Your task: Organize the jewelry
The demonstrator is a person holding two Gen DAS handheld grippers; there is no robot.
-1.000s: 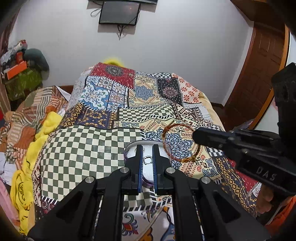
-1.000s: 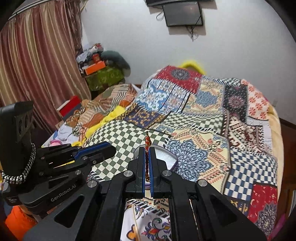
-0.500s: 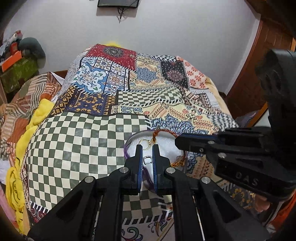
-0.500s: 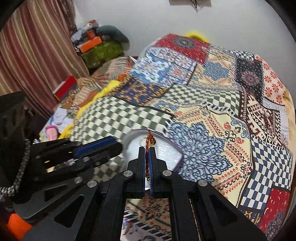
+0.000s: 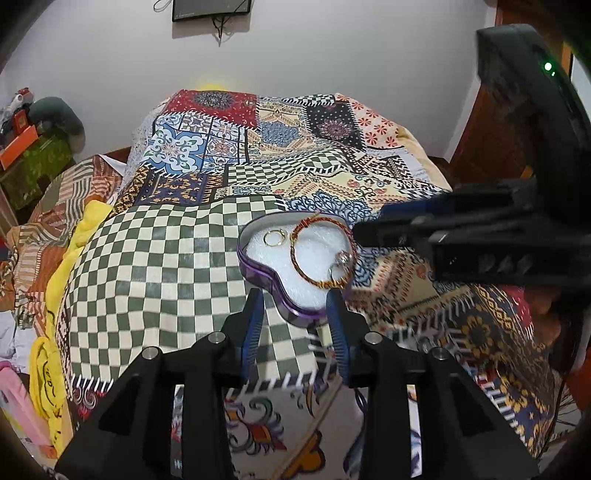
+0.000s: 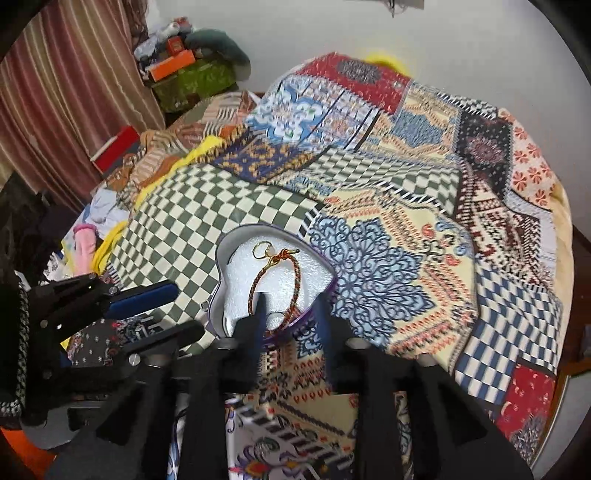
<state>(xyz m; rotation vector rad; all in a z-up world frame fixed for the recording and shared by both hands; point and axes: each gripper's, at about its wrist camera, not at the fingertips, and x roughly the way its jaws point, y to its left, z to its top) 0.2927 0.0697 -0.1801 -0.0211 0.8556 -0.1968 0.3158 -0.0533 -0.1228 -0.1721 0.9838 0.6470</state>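
Note:
A purple heart-shaped tin (image 5: 258,269) with white foam lining sits on the patchwork bedspread (image 5: 166,266). In it lie a red-and-gold braided bracelet (image 5: 320,254), a gold ring (image 5: 275,237) and a silver ring (image 5: 341,258). My left gripper (image 5: 295,306) is open and empty, just in front of the tin. My right gripper (image 6: 290,312) is open and empty at the tin's (image 6: 221,254) near edge, over the bracelet (image 6: 275,284); the gold ring (image 6: 263,249) lies beyond. The right gripper also shows at the right of the left wrist view (image 5: 373,229).
The bedspread (image 6: 406,229) covers the whole bed. Piled clothes and yellow cloth (image 5: 44,258) lie along the left edge. Boxes and bags (image 6: 184,70) stand by the curtain. A wooden door (image 5: 491,122) is at the right. A wall screen (image 5: 210,9) hangs behind.
My right gripper carried the bracelet over the tin and opened; the bracelet now lies on the foam. My left gripper opened and let go of the silver ring, which now lies in the tin.

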